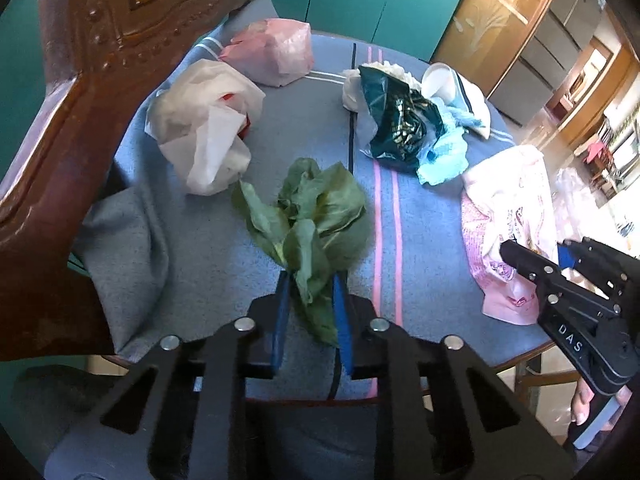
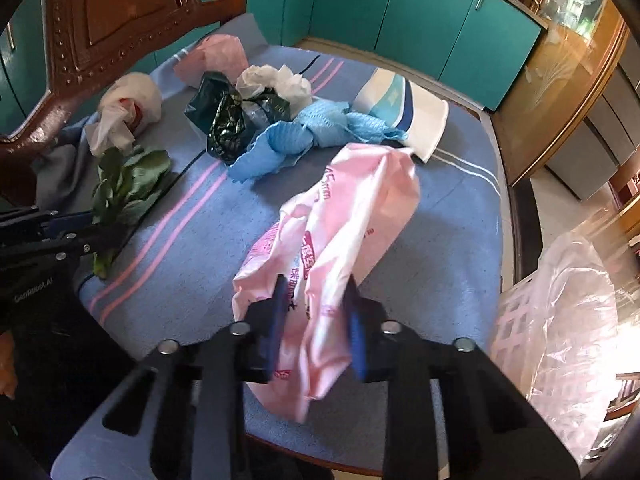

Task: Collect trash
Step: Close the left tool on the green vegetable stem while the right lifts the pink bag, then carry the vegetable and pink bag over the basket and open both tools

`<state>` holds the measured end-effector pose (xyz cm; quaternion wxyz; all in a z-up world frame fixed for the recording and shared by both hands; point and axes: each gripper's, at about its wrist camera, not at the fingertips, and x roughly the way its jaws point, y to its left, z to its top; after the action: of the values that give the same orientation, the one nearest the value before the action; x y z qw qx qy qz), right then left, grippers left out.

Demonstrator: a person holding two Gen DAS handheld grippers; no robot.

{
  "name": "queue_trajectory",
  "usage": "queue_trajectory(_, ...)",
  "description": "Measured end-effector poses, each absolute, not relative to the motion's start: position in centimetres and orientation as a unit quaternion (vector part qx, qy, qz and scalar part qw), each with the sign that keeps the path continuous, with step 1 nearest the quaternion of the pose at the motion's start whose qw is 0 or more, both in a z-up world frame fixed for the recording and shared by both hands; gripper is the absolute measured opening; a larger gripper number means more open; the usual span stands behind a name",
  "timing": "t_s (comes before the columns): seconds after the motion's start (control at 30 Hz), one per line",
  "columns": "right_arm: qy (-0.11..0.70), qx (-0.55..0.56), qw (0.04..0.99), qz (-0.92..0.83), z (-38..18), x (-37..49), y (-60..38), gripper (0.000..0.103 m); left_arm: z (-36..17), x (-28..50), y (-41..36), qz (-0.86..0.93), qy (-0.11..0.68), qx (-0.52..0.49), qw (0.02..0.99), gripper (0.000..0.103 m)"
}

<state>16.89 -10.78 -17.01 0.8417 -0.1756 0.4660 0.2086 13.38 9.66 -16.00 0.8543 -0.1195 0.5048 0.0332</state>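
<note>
On a blue striped cloth (image 1: 224, 248) over a chair seat lies a bunch of wilted green leaves (image 1: 316, 208). My left gripper (image 1: 310, 280) is shut on their stem end, blue pads pressing from both sides. A pink printed plastic bag (image 2: 360, 208) lies at the seat's right front, and my right gripper (image 2: 316, 288) is shut on its near end, with the film bunched between the pads. In the left wrist view the right gripper (image 1: 532, 250) shows at the bag's (image 1: 508, 208) edge. In the right wrist view the left gripper (image 2: 86, 226) shows by the leaves (image 2: 132, 176).
More trash lies further back: a crumpled white bag (image 1: 204, 128), a pink bag (image 1: 272, 52), a dark green bag (image 1: 394, 120), blue wipes (image 2: 304, 132) and a paper cup (image 2: 416, 120). The carved wooden chair back (image 1: 80, 80) rises at left. A plastic-lined white basket (image 2: 560, 312) stands right of the seat.
</note>
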Motion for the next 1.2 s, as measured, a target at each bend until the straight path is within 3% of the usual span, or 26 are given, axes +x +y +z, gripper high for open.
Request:
queue_trajectory(0.57, 0.428, -0.121, 0.876, 0.186, -12.7, 16.2, -16.1, 0.018, -10.4, 11.8, 5.8, 0.036, 0.436, -0.048, 0.898, 0.010)
queue_trajectory(0.9, 0.435, -0.117, 0.872, 0.193, -13.3, 16.5, -16.1, 0.018, -13.7, 13.3, 6.2, 0.049, 0.475, -0.055, 0.877, 0.010)
queue_trajectory(0.97, 0.438, -0.117, 0.869, 0.197, -13.5, 16.6, -15.7, 0.018, -14.7, 13.5, 6.5, 0.058, 0.486, -0.053, 0.871, 0.015)
queue_trajectory(1.03, 0.441, -0.120, 0.866, 0.202, -13.7, 16.6, -15.2, 0.018, -15.5, 13.8, 6.7, 0.062, 0.497, -0.052, 0.864, 0.039)
queue_trajectory(1.07, 0.441, -0.122, 0.865, 0.204, -13.8, 16.6, -15.0, 0.018, -15.8, 13.9, 6.7, 0.065, 0.502, -0.047, 0.861, 0.045)
queue_trajectory(1.2, 0.444, -0.126, 0.863, 0.208, -14.0, 16.6, -14.4, 0.018, -16.5, 14.1, 6.5, 0.065, 0.507, -0.035, 0.859, 0.048)
